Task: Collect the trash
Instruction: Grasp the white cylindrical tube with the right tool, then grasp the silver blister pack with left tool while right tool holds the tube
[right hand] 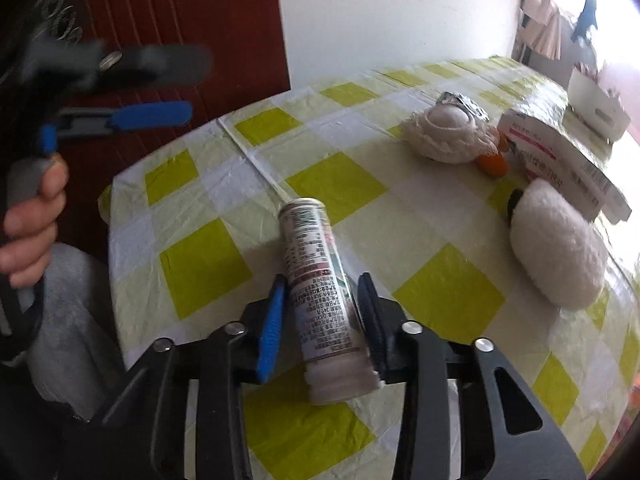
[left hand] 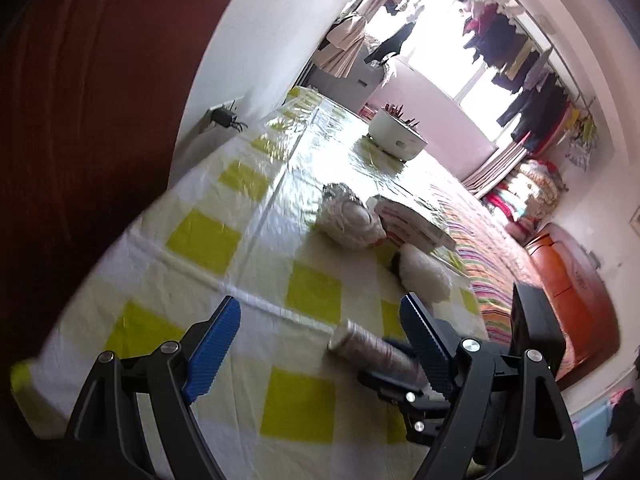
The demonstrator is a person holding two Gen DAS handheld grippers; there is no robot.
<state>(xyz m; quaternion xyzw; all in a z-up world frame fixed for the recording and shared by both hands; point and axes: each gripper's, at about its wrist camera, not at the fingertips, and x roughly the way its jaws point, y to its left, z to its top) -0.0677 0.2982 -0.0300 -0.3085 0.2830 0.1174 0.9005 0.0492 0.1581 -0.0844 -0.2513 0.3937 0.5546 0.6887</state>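
Gripping the printed tube (right hand: 320,280) near its capped end, the right claw (right hand: 322,320) holds it just above the checked surface (right hand: 200,264); it looks light, stiff and smooth, so it may slip. The left claw (left hand: 320,344) is wide and empty. Beyond the tube, blur and glare hide the details of the fluffy white thing (right hand: 556,248) and the box (right hand: 560,160).

Tube (right hand: 320,280) between right tongs (right hand: 320,320)

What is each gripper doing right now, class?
Left gripper: open, holding nothing.
Right gripper: shut on the white cylindrical tube with printed label.
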